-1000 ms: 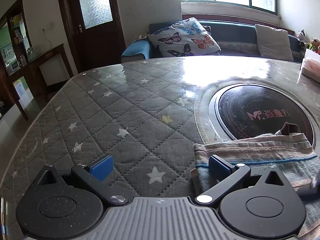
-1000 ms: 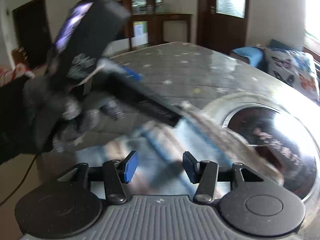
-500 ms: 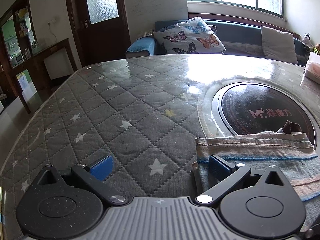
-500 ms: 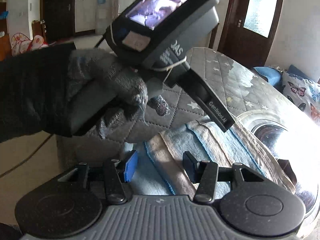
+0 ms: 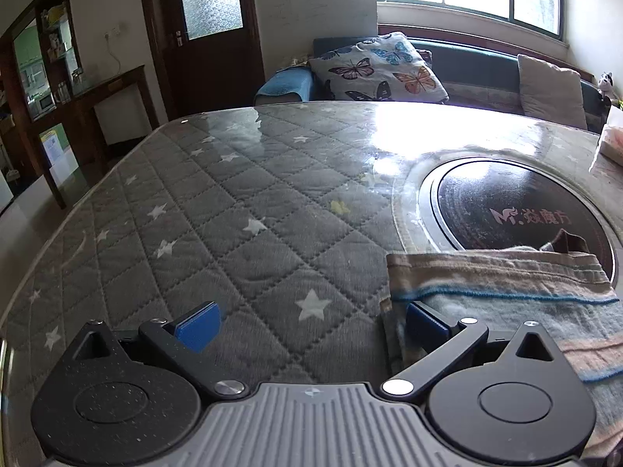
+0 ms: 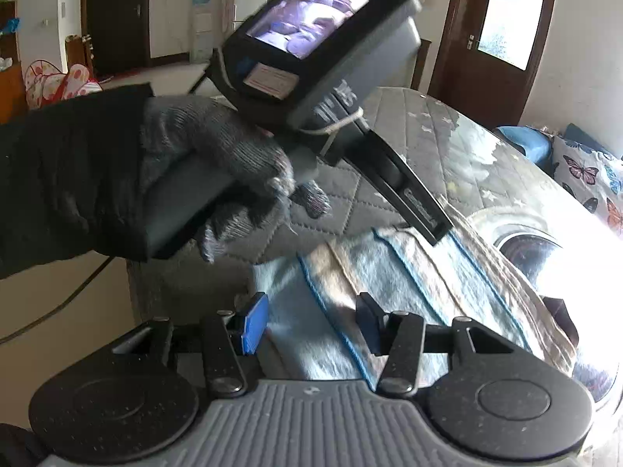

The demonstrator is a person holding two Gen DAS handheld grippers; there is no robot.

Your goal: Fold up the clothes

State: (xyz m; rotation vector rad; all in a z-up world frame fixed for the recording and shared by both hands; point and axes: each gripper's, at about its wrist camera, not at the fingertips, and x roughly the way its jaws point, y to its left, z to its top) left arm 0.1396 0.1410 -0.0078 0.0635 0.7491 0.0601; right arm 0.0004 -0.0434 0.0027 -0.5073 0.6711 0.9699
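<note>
A striped, nubby cloth [image 5: 506,292] lies folded on the quilted, star-printed table cover [image 5: 233,233], overlapping the glossy round burner [image 5: 518,210]. Both the left gripper [image 5: 311,321] and right gripper [image 6: 311,323] stand spread, pinching nothing.

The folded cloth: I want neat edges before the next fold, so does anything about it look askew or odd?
The striped cloth lies partly over the round black cooktop set into the table, not wholly on the quilted cover. A dark tab sticks out past its far edge. Its layers are stepped, not flush. Nothing looks spilled or torn.
</note>
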